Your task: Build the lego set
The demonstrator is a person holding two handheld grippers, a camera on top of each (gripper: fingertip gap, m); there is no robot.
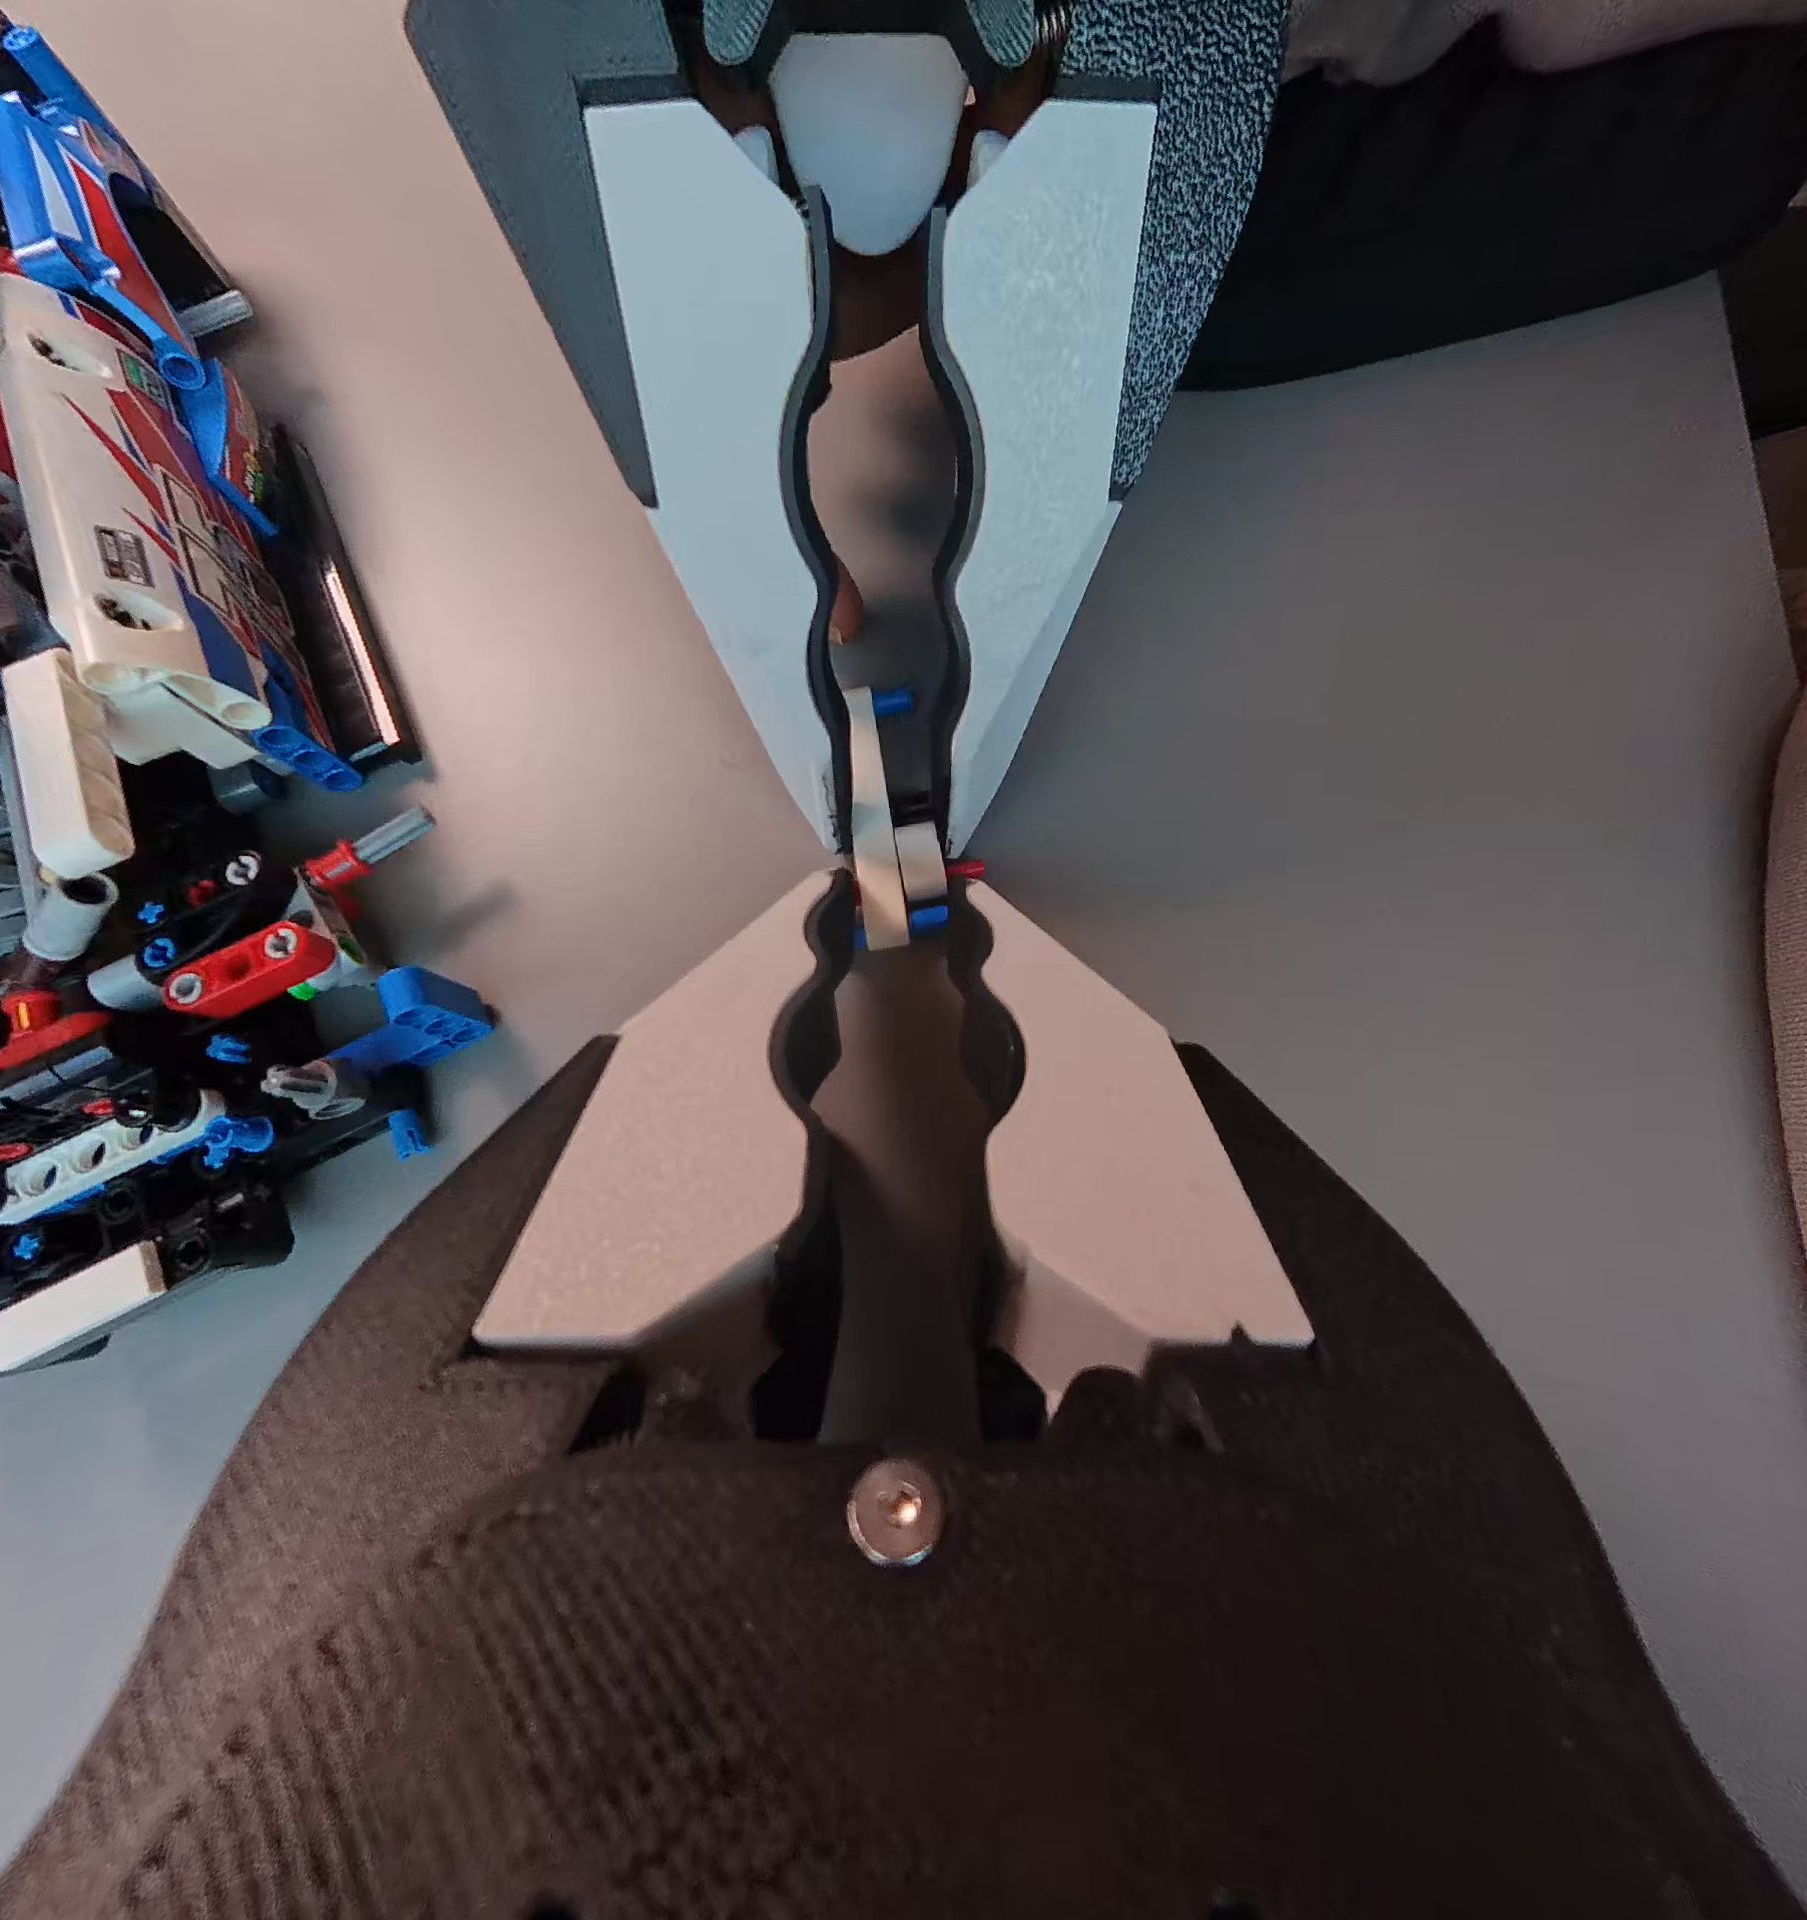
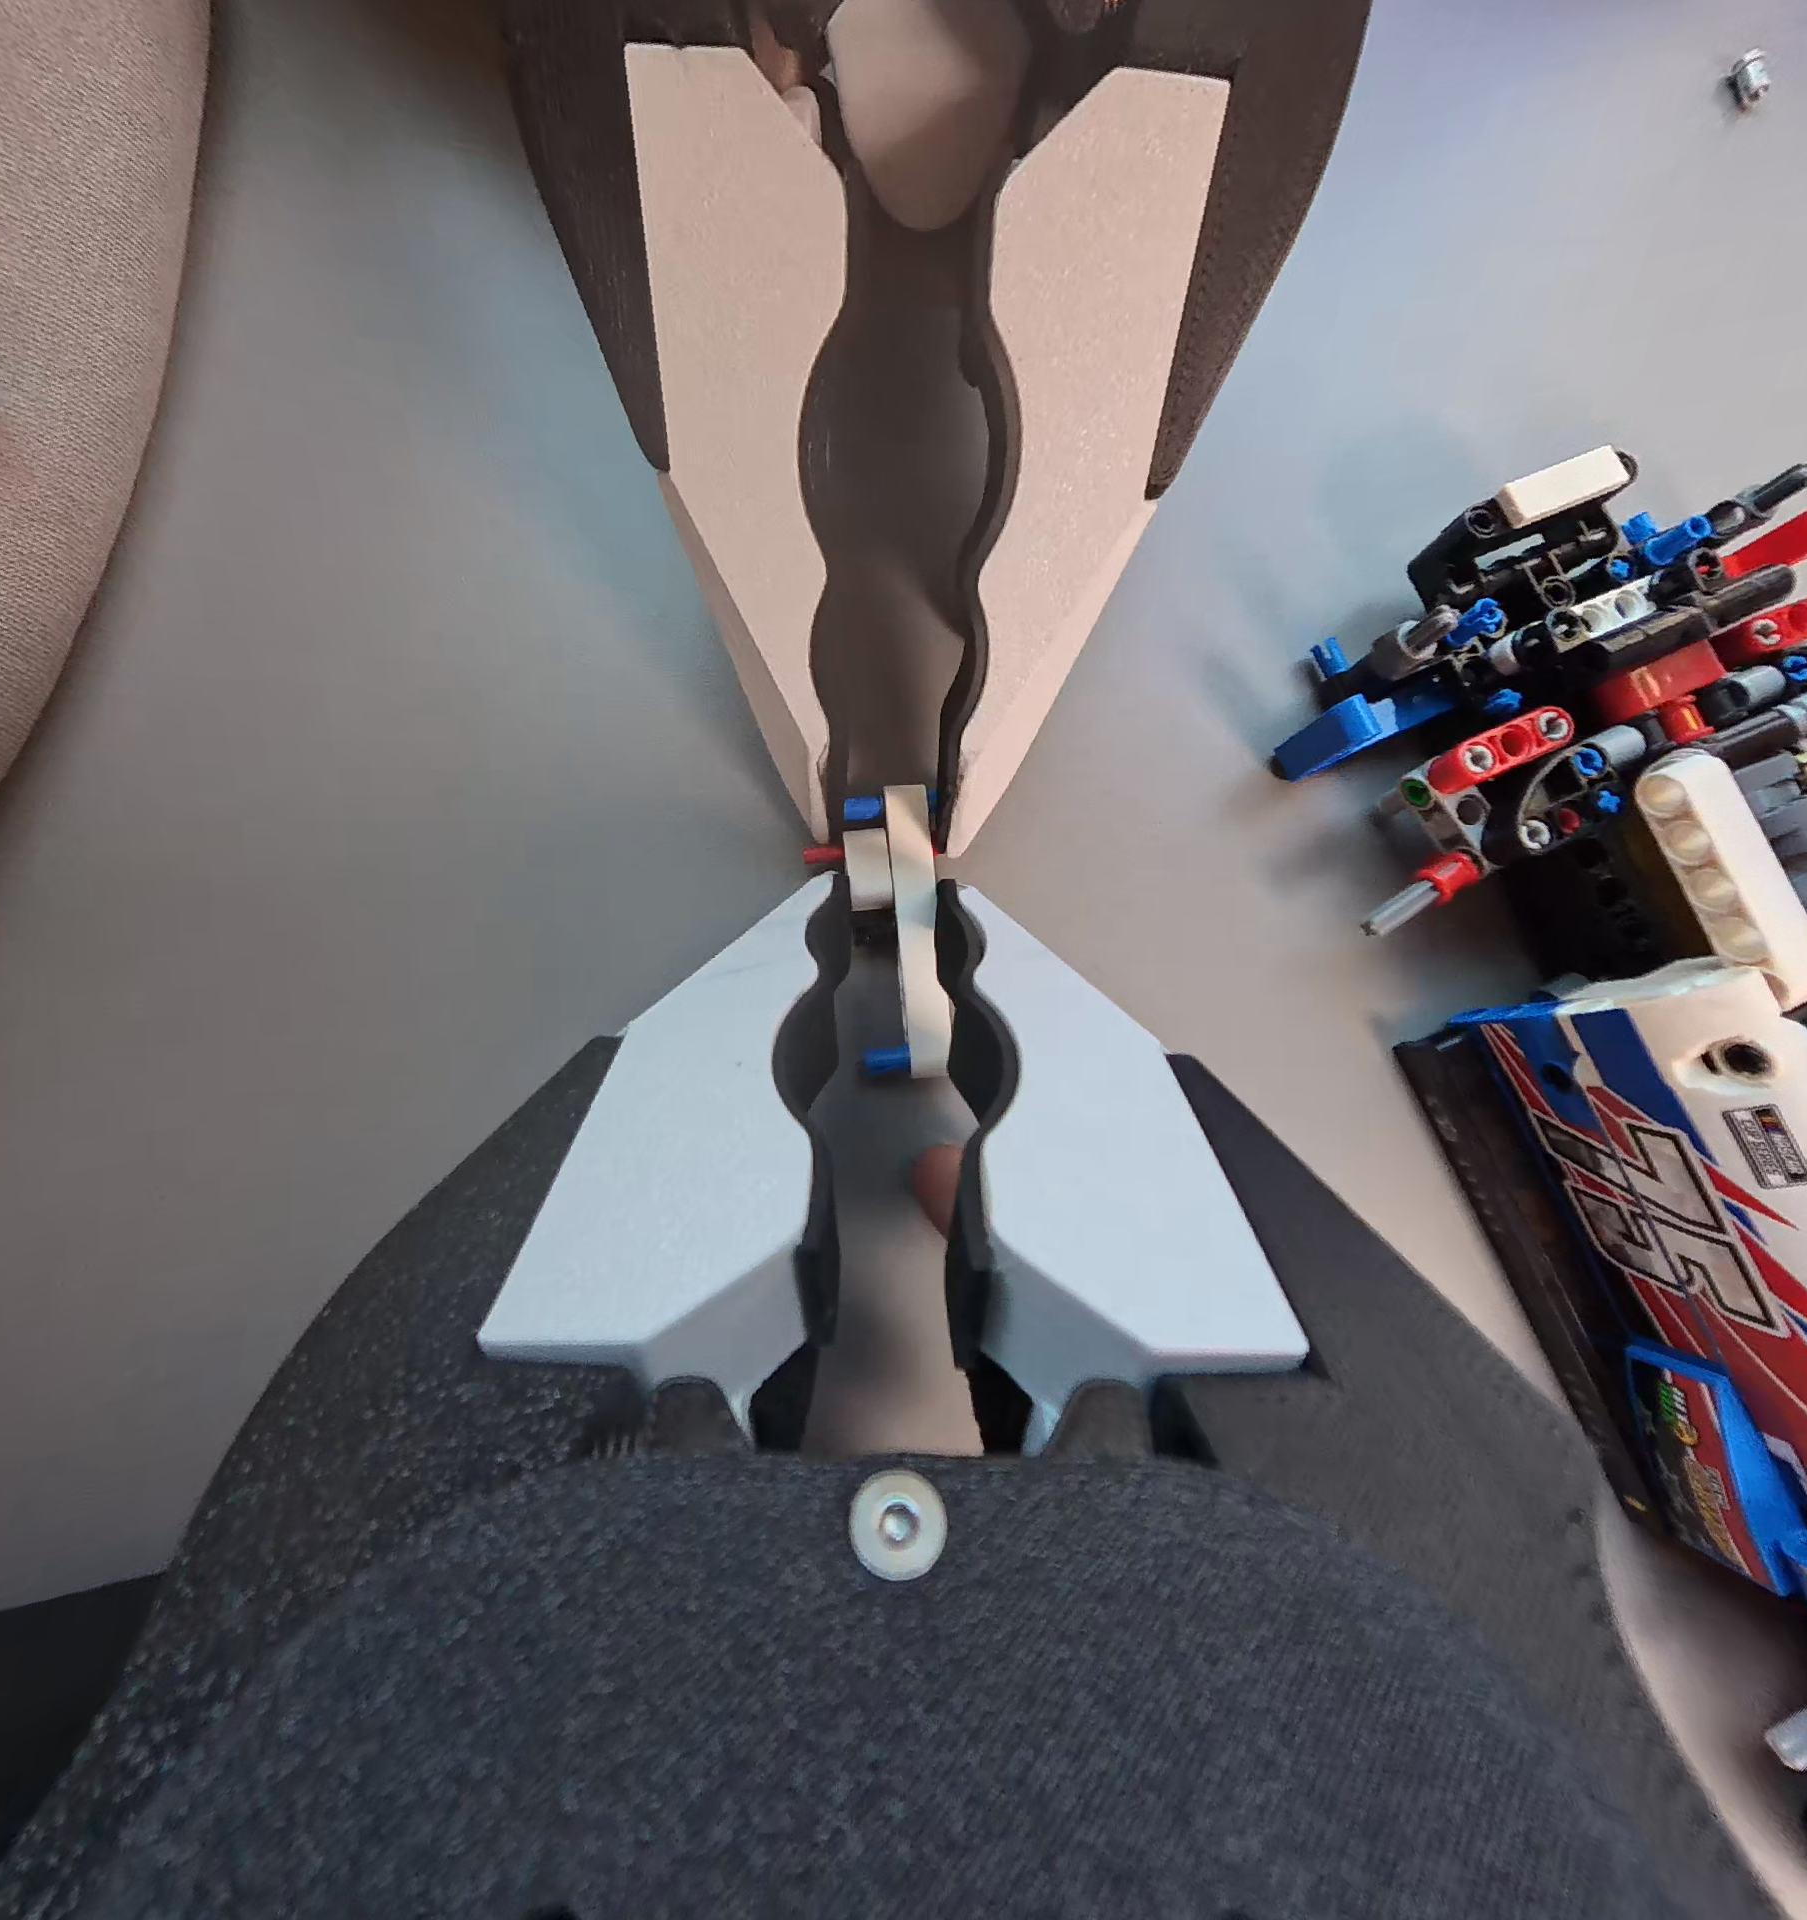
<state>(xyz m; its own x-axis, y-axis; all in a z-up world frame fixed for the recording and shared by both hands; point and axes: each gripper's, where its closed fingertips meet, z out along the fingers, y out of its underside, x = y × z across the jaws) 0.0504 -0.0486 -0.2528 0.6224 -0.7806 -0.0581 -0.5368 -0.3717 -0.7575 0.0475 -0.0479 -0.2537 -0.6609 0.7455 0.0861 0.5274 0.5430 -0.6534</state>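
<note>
Both your left gripper (image 1: 894,914) and right gripper (image 2: 894,894) pinch the two flat white plastic beams with blue pins (image 1: 891,852) between them, above the grey table (image 1: 1398,727); light, stiff, slippery, so hold the flat faces

Opposed close wrist views, tip to tip (shared white beams (image 1: 894,883), table (image 1: 1398,727))

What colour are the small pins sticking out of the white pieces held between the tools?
Blue pins and one red pin; right wrist view.

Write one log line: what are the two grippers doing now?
left gripper: shut on beams | right gripper: shut on beams | tips meet | car: beside, untouched
</note>
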